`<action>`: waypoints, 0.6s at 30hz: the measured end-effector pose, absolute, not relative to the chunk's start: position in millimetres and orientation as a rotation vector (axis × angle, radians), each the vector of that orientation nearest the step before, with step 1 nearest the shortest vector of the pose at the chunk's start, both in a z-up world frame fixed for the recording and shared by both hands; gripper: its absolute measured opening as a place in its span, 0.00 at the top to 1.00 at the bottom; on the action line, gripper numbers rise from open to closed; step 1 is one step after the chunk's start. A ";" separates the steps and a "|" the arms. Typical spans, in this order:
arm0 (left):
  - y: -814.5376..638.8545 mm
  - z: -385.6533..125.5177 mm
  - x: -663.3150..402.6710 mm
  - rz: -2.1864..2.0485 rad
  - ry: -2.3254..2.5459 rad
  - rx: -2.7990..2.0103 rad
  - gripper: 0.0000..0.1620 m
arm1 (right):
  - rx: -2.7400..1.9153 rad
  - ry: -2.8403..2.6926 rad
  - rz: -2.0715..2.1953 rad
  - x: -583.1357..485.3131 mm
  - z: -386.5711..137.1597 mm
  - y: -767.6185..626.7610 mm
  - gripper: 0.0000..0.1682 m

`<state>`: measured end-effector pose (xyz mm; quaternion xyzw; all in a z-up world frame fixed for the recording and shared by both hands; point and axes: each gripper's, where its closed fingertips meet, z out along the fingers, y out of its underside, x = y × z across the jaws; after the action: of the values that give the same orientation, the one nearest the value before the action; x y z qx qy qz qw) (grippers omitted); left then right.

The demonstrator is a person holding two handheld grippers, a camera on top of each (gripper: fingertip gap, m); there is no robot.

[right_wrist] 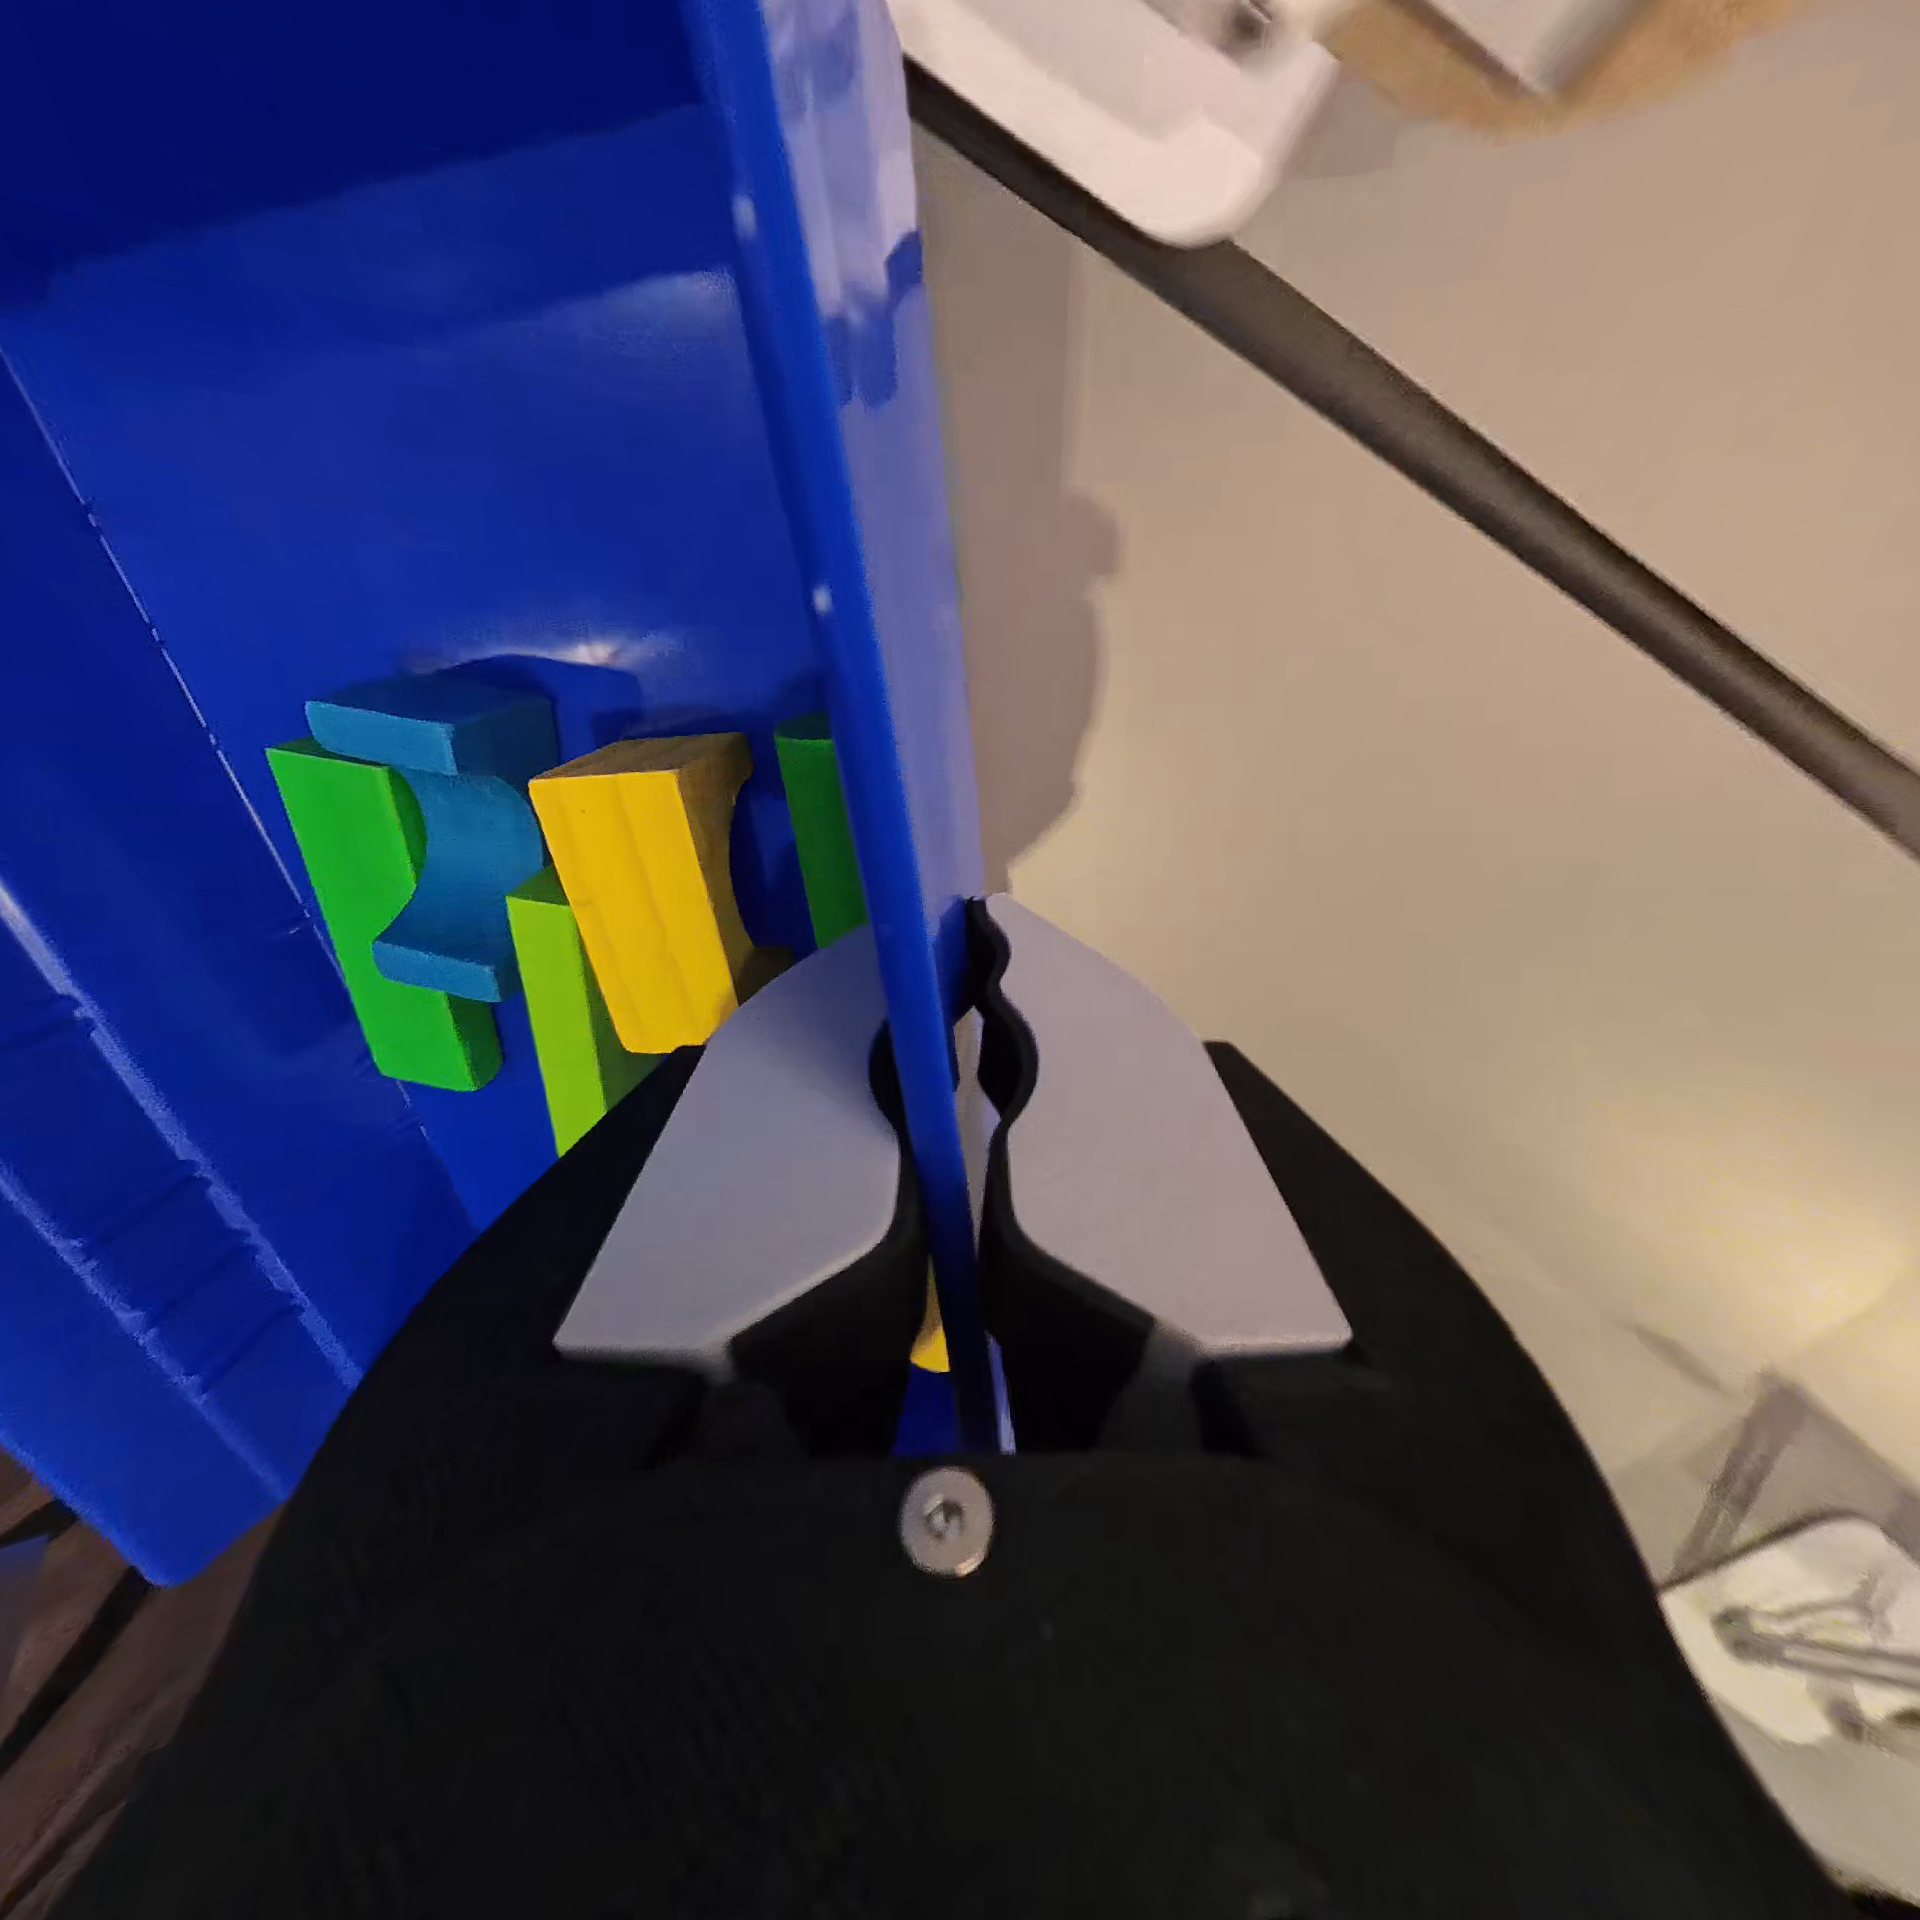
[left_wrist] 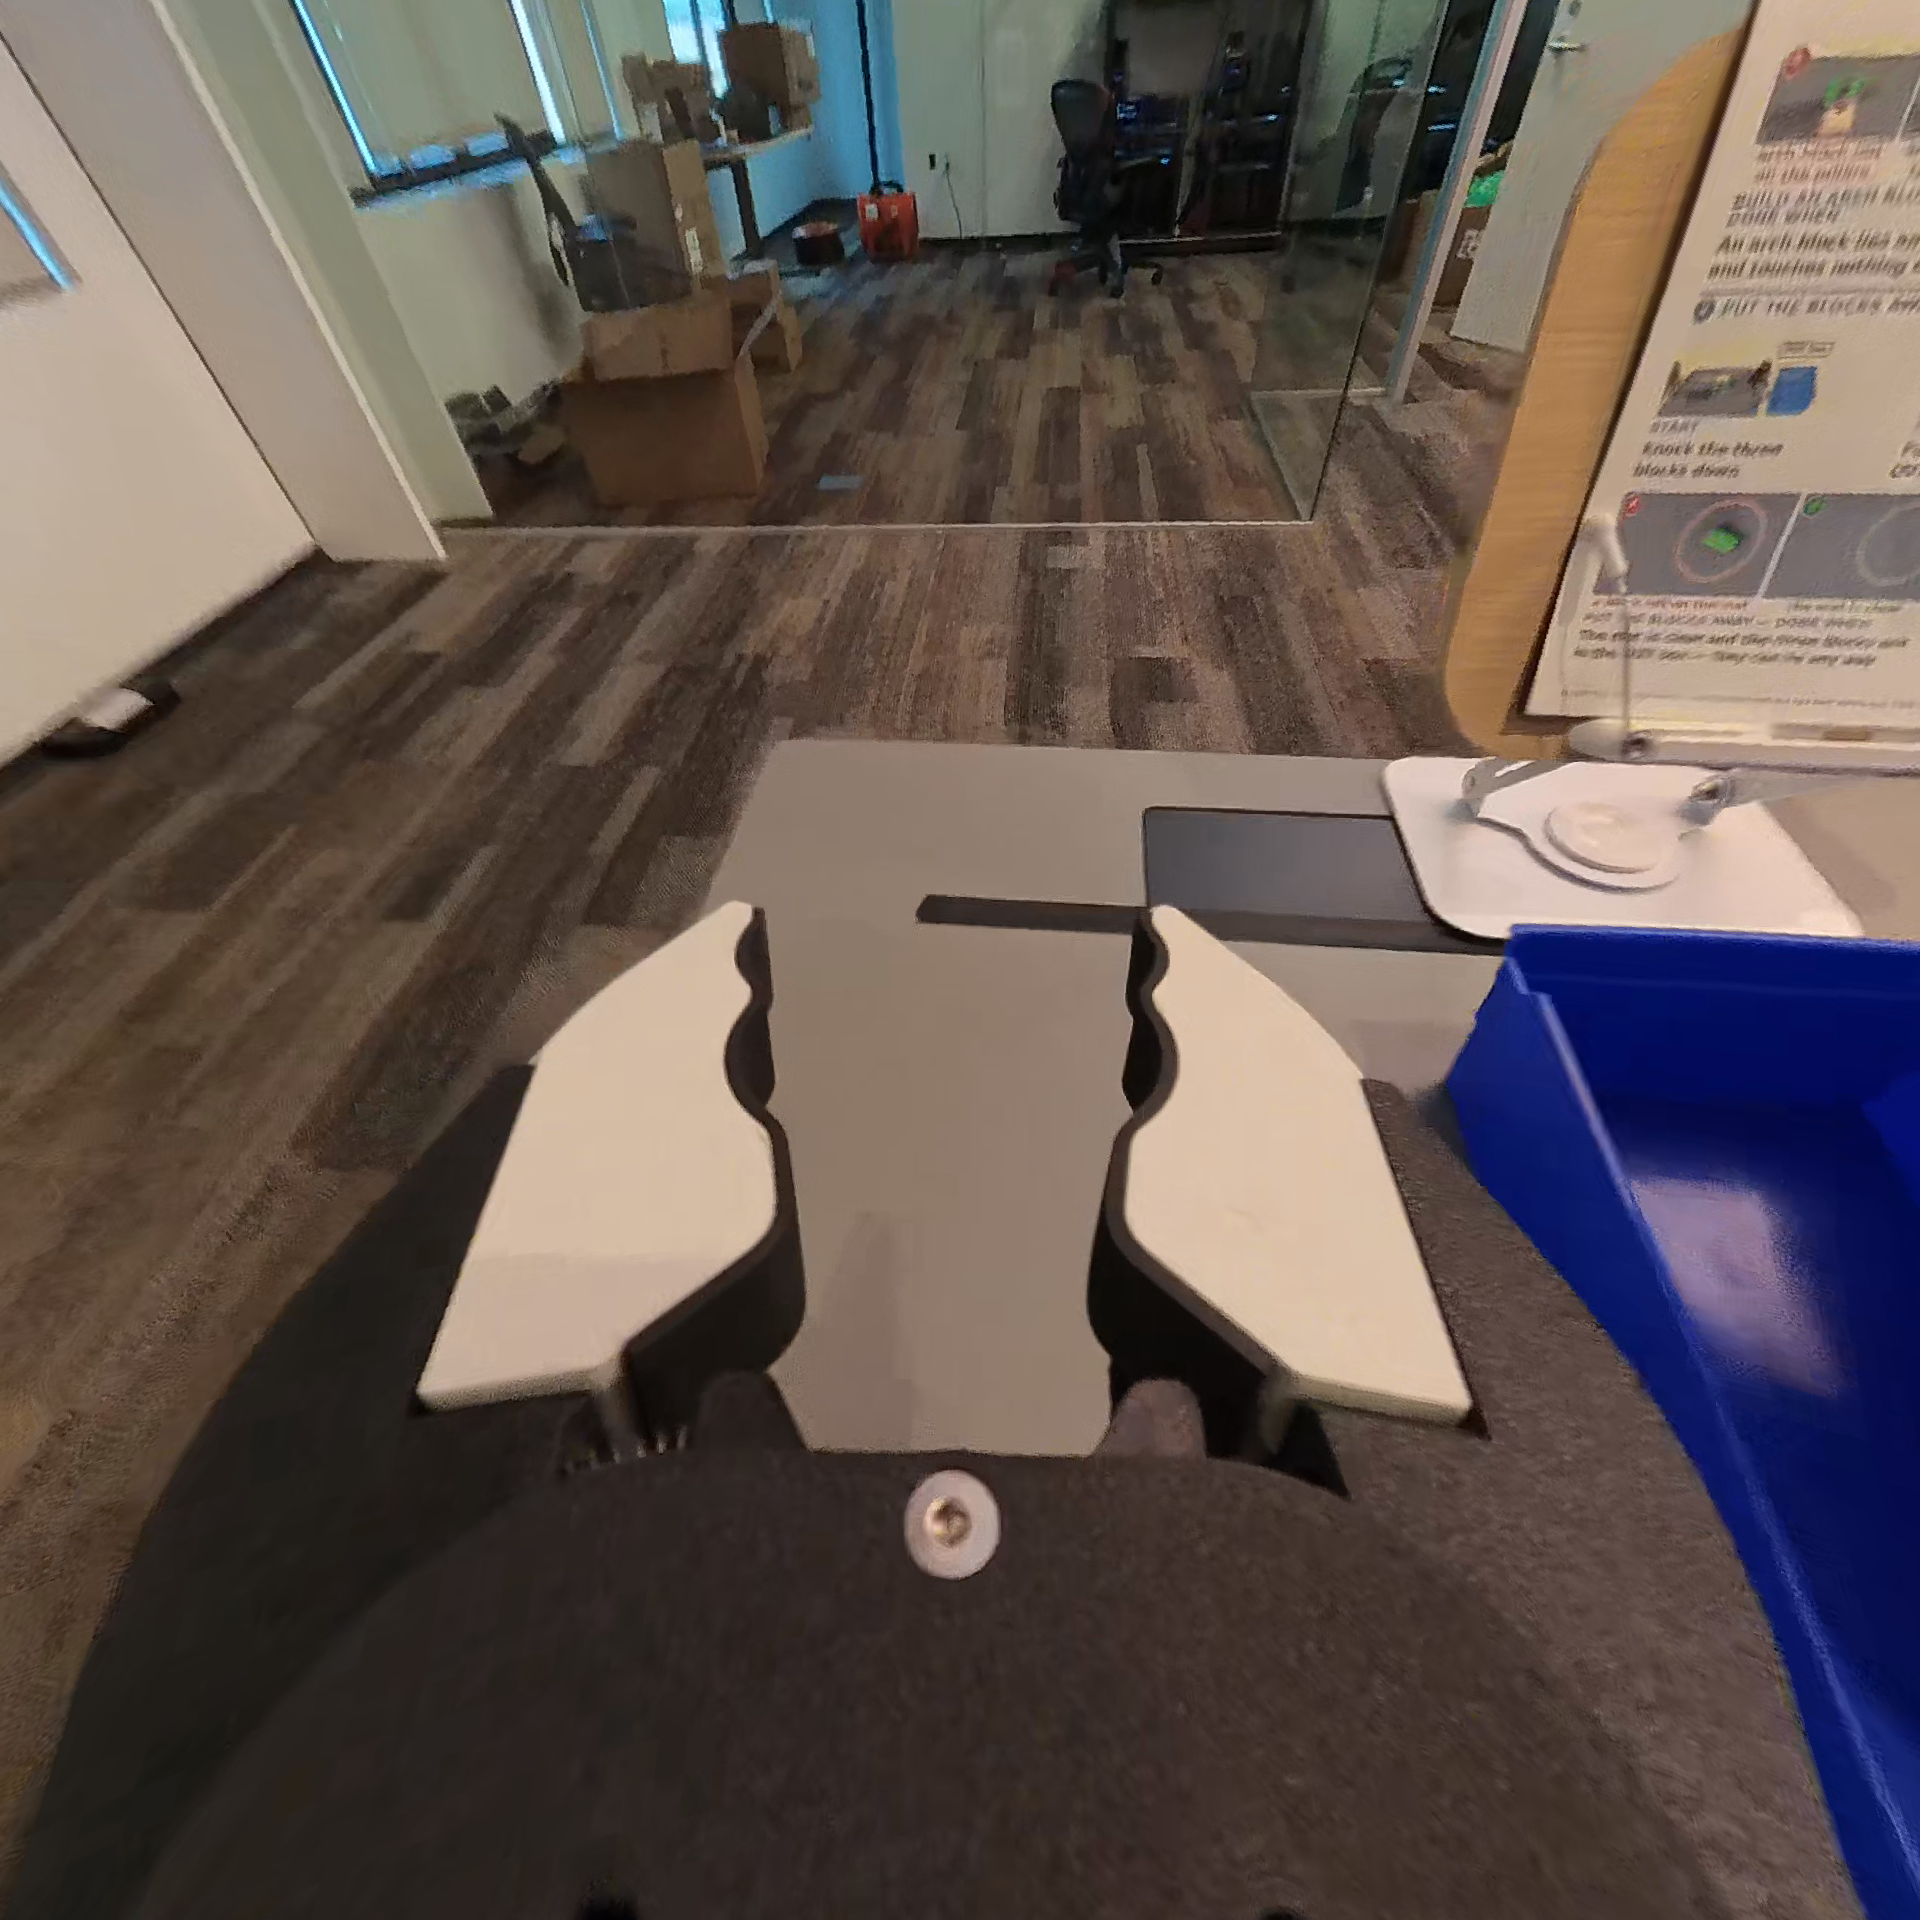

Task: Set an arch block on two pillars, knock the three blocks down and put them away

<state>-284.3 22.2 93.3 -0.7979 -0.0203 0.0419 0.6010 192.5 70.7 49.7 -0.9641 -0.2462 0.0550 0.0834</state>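
Note:
My right gripper [right_wrist: 925, 927] is shut on the side wall of the blue bin [right_wrist: 416, 468], one finger inside and one outside. The bin looks tilted in this view. Inside it lie a blue arch block [right_wrist: 468, 842], a yellow arch block [right_wrist: 644, 894], a green block [right_wrist: 353, 894], a light green block [right_wrist: 556, 1018] and another green block [right_wrist: 821, 831] against the wall. My left gripper [left_wrist: 951, 920] is open and empty above the grey table [left_wrist: 935, 831]. The blue bin [left_wrist: 1662, 1091] is at its right, blurred.
A white base with a metal stand [left_wrist: 1621, 862] and a black mat [left_wrist: 1278, 862] lie at the table's far side. An instruction poster [left_wrist: 1766, 416] stands behind. The table's left edge drops to the floor, where cardboard boxes [left_wrist: 665, 416] stand far off. There is about 50 cm between the tips of the two grippers.

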 end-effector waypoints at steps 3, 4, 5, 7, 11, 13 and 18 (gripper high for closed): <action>5.9 87.0 -298.7 -0.144 -0.136 -1.892 0.60 | -2.833 -0.863 0.265 104.3 44.0 76.5 0.96; -0.5 87.2 -307.4 -0.199 -0.170 -1.890 0.60 | -2.828 -0.904 0.313 74.2 39.9 75.8 0.96; -7.4 88.4 -320.2 -0.220 -0.217 -1.878 0.60 | -2.824 -0.945 0.365 44.4 35.2 74.3 0.96; -23.5 91.3 -350.0 -0.198 -0.314 -1.839 0.60 | -2.809 -1.017 0.480 -13.2 27.4 70.0 0.96; -53.4 86.3 -376.5 -0.240 -0.394 -1.852 0.60 | -2.774 -1.137 0.665 -107.4 14.8 60.3 0.95; -62.8 81.4 -379.1 -0.272 -0.396 -1.883 0.57 | -2.768 -1.178 0.710 -140.4 6.0 57.7 0.96; -80.0 72.1 -399.5 -0.212 -0.467 -1.925 0.54 | -2.813 -1.220 0.699 -188.9 -18.3 54.5 0.95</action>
<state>-399.5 -80.0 72.1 -0.8110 -0.1968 -0.0895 0.5436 -188.9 54.5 -18.3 -0.8945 -0.3880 0.2221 -0.0017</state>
